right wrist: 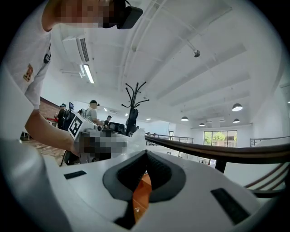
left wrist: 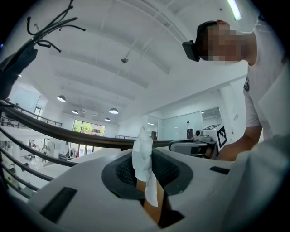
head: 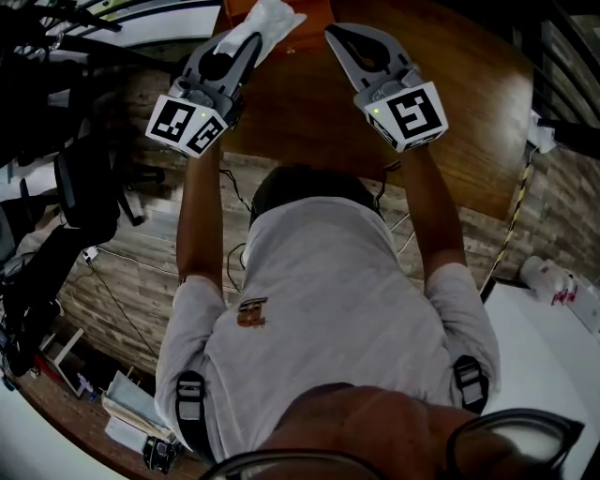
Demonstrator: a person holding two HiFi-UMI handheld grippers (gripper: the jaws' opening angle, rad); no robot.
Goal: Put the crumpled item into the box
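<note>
White crumpled paper in ribbed left tool

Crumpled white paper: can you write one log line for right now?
left gripper: shut on crumpled white paper | right gripper: shut, empty | both above brown wooden table | paper not boxed yet

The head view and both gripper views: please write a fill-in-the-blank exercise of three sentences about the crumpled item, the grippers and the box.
1. The crumpled item clamped in the left gripper is ____ in colour.
2. The right gripper has its jaws together with ____ between them.
3. In the head view, the box beyond the two grippers is ____ in colour.

Missing words: white; nothing; orange.
</note>
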